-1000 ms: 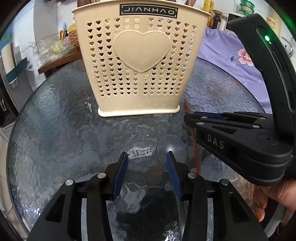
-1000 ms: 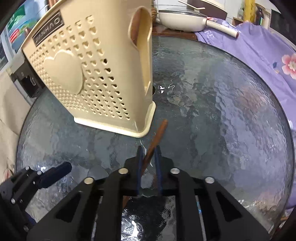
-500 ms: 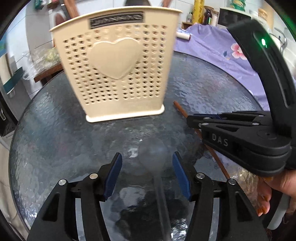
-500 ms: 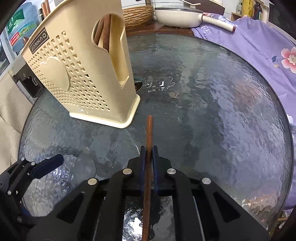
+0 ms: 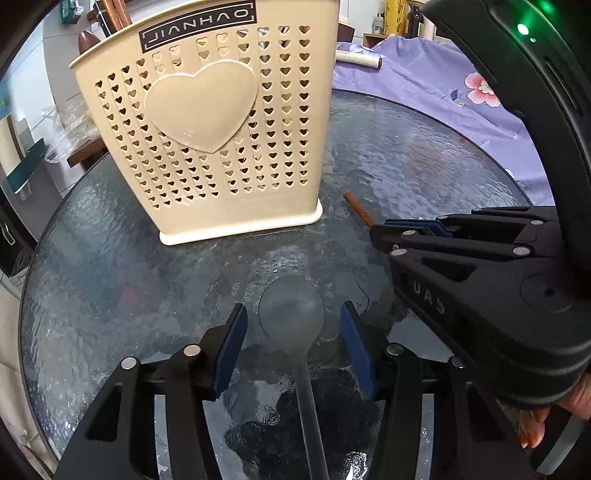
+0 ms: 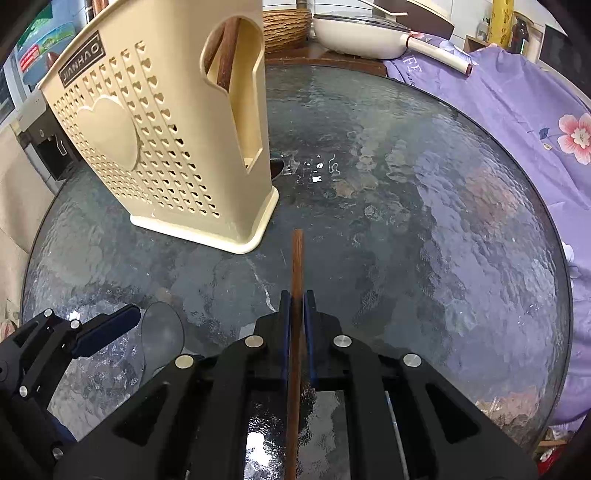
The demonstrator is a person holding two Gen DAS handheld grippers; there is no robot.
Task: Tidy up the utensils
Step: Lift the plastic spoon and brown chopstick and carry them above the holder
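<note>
A beige perforated utensil holder with a heart on its side stands on the round glass table; it also shows in the right wrist view, with brown utensils inside. My left gripper is open, its blue pads on either side of a grey translucent spoon that lies on the glass. My right gripper is shut on a brown wooden chopstick, whose tip points toward the holder's near corner. The right gripper fills the right of the left wrist view.
A purple floral cloth lies beyond the table at the right. A white pan and a woven basket stand behind the table. A wooden shelf with plastic bags is at the far left.
The left gripper has moved forward around the spoon's bowl and the holder looks closer. The right gripper still holds the chopstick, now straight along its fingers and slightly nearer the holder.
</note>
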